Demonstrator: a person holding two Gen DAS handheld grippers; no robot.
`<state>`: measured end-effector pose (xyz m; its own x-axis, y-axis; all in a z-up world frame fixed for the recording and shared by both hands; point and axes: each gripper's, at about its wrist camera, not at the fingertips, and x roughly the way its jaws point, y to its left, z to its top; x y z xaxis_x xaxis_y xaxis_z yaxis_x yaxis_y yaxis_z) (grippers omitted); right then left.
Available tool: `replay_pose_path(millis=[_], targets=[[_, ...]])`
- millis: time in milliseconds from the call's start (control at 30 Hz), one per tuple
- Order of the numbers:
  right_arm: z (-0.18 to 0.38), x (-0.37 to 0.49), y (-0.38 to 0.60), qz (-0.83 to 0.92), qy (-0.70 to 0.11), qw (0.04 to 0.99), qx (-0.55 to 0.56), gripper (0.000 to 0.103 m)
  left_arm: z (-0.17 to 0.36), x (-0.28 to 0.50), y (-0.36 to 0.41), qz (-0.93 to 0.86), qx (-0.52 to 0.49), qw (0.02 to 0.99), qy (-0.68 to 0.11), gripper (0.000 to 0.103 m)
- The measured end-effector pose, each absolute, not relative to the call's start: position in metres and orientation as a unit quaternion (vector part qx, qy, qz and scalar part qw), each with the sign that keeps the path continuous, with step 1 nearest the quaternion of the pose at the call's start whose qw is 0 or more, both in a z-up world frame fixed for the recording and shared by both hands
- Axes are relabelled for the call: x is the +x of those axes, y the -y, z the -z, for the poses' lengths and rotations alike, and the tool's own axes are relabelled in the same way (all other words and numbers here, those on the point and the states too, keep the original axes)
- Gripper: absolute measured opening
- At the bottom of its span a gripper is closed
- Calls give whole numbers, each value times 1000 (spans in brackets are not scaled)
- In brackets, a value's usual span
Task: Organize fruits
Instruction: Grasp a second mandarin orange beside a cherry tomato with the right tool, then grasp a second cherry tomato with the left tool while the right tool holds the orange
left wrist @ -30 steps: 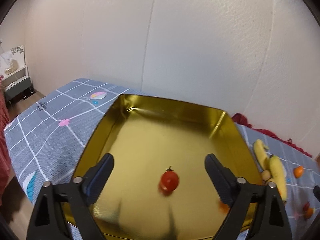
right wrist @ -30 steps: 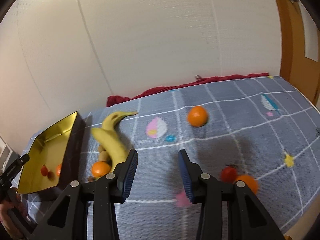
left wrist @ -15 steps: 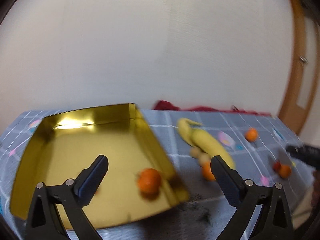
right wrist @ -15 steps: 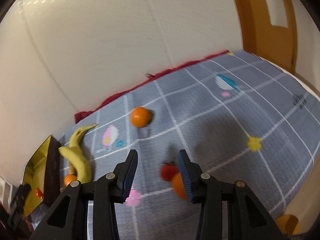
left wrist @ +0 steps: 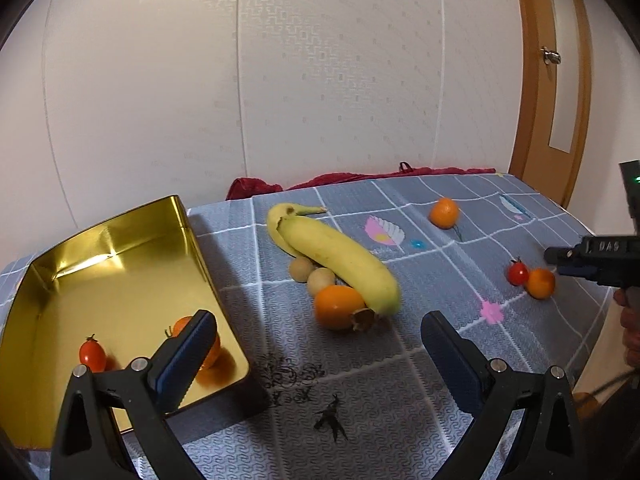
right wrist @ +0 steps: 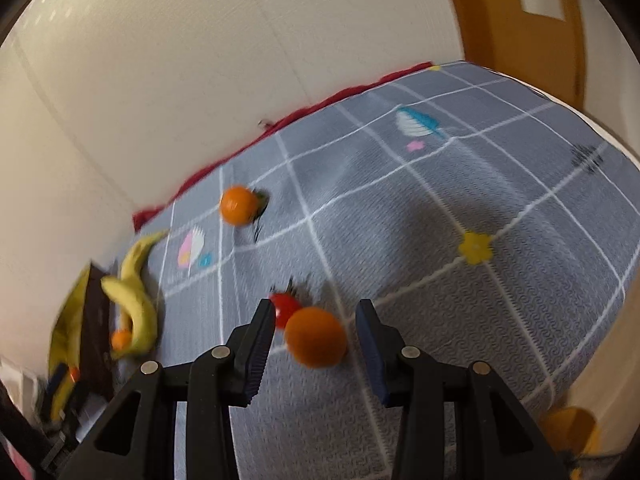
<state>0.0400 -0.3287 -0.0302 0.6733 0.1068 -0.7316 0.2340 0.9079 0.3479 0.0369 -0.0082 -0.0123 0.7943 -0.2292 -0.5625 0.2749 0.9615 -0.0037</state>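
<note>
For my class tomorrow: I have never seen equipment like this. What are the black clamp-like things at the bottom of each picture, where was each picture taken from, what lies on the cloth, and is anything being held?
There is no robot here. A person holds a hand-held gripper in each hand, and each has a wide-angle camera looking out along its two jaws. One picture comes from the left gripper, the other from the right gripper.

On the checked cloth lie two bananas, a persimmon, two small tan fruits and an orange. The gold tin holds a small tomato and an orange fruit.

Nothing is held. The left jaws stand wide open over the cloth. The right jaws sit either side of an orange fruit next to a tomato, without touching it.
</note>
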Motion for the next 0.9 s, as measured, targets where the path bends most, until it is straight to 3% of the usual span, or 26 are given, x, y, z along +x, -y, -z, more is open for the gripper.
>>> replay_pose_path(millis=[500,733,900], targets=[[44,53,310,43,-437,887,143,37,18,28,34,183,62,937,-290,103],[41,44,340,97,-424,884,171,37,20,39,94,224,52,921,-313,103],[45,37,369,118,-420,872,224,37,20,54,164,241,117,914,-305,103]])
